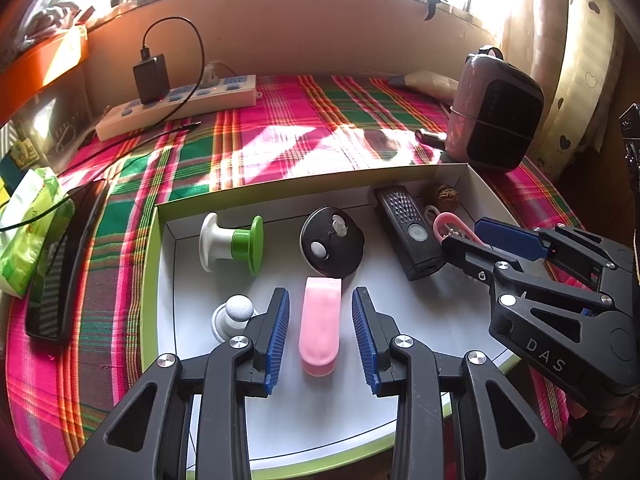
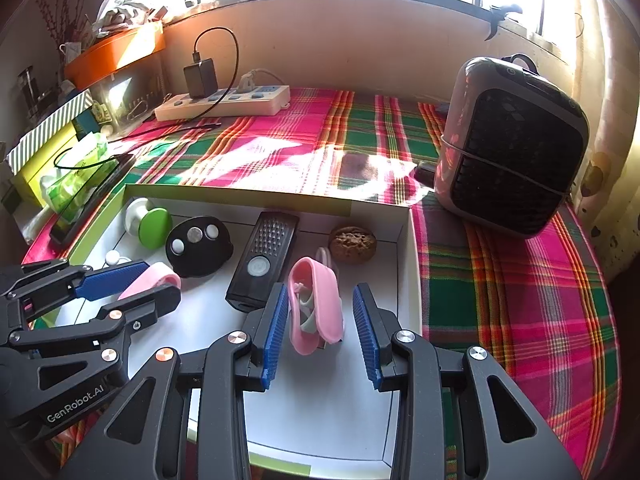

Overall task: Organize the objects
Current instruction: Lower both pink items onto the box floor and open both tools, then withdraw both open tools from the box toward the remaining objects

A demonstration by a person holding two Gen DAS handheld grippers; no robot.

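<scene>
- Pink case (image 1: 320,322) lies flat on the white floor of the box (image 1: 166,216), between the blue pads of our left claw (image 1: 320,334); a gap shows on each side, so the pads do not press on it.
- Our left claw stands partly open and holds nothing.
- Beyond its tips we see a black round disc (image 1: 331,245) with small coin-like pieces on top, and to the left of that a white and green spool-shaped knob (image 1: 232,245) on its side.
- Just left of the left pad sits a small white ball-topped piece (image 1: 236,314).
- Our right claw (image 2: 320,334) is also partly open, with a pink clip-like holder (image 2: 316,304) standing tilted between its pads; whether the left pad touches it we cannot tell, and the right pad is clear of it.
- Just ahead and left of the right claw lies a black remote-like device (image 2: 264,260) with a round button; ahead and right sits a walnut (image 2: 353,243) near the box corner.
- Outside the box, far ahead on the plaid-covered tabletop (image 2: 520,300), a white power strip (image 2: 224,104) carries a black charger (image 2: 200,76).
- Right of the right claw, well apart, stands a small dark heater-like unit (image 2: 516,148).
</scene>
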